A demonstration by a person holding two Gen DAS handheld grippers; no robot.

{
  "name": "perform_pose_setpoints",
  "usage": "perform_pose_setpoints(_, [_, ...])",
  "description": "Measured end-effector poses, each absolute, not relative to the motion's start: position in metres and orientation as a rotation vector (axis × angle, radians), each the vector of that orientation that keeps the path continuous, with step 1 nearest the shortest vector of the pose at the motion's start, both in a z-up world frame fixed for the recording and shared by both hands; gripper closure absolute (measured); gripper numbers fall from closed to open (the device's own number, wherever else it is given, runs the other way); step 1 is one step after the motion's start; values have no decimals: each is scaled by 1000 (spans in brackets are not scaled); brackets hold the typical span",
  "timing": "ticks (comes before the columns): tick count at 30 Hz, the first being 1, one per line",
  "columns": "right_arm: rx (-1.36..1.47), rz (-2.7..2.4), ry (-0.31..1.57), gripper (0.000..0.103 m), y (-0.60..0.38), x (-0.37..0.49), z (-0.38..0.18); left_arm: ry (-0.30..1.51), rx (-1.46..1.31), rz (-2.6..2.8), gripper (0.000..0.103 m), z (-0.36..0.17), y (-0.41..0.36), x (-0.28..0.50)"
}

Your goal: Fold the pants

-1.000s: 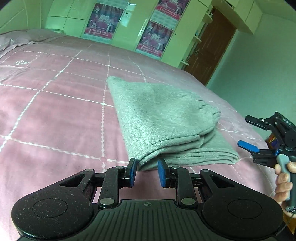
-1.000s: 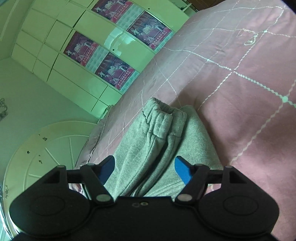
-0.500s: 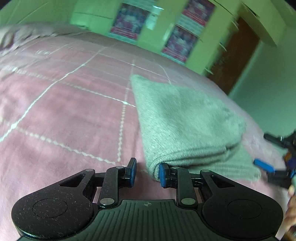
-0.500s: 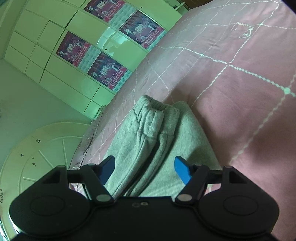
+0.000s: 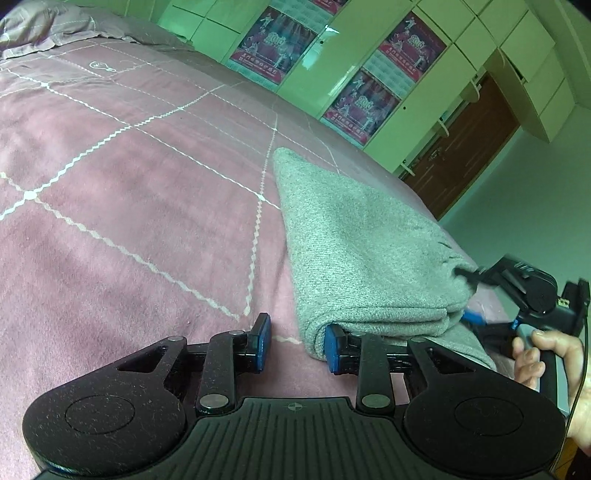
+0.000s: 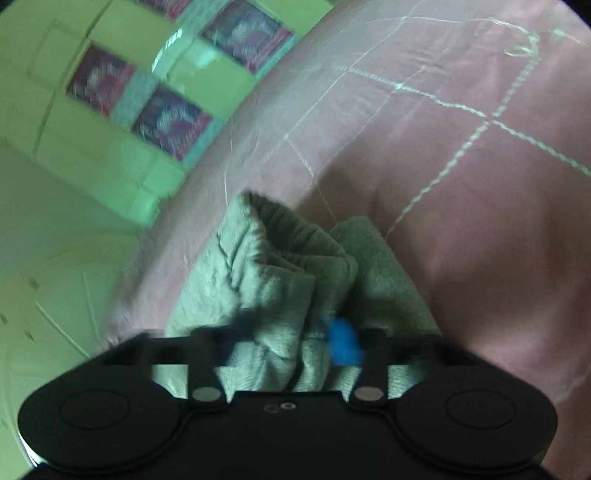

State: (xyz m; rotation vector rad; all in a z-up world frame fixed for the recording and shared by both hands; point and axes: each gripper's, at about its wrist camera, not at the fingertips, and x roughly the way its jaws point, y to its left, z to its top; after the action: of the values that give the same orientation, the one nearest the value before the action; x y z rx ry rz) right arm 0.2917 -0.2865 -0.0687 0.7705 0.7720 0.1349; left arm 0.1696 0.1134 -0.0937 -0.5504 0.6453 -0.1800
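Observation:
The grey pants (image 5: pixel 365 254) lie folded in a thick stack on the pink bedspread (image 5: pixel 129 206). My left gripper (image 5: pixel 297 341) is open at the stack's near left corner, its right finger tucked under the fold and its left finger on bare bedspread. My right gripper (image 5: pixel 467 295) is at the stack's right end, with one finger above and one below the waistband. In the blurred right wrist view the right gripper (image 6: pixel 291 339) has closed on the bunched elastic waistband (image 6: pixel 273 258).
Green wardrobes with posters (image 5: pixel 280 40) stand beyond the bed. A brown door (image 5: pixel 465 147) is at the far right. A pillow (image 5: pixel 44 26) lies at the far left. The bed's edge runs just right of the pants.
My right gripper has moved in and closed on the waistband end. My left gripper has slid closer, its right finger now under the stack's corner.

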Motion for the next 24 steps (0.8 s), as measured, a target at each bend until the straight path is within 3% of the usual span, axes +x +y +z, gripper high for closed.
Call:
perform_pose_setpoints(5, [684, 332, 630, 76, -227, 278, 11, 638, -390, -150, 71, -79, 92, 169])
perform_pose_setpoints(8, [672, 441, 526, 78, -202, 262, 58, 631, -476, -69, 71, -81, 104, 174])
perform_pose_setpoints(10, [686, 458, 470, 79, -207, 247, 76, 591, -572, -55, 54, -83, 120, 168])
perform_pose_setpoints(13, [774, 329, 435, 80, -248, 220, 44, 555, -523, -52, 49, -78, 116, 164])
perform_pose_setpoints(18, [1087, 12, 660, 83, -312, 196, -101, 578, -494, -61, 49, -88, 114, 166])
perform_pose_setpoints(24, [1034, 59, 612, 82, -307, 190, -80, 579, -501, -75, 48, -93, 117, 164])
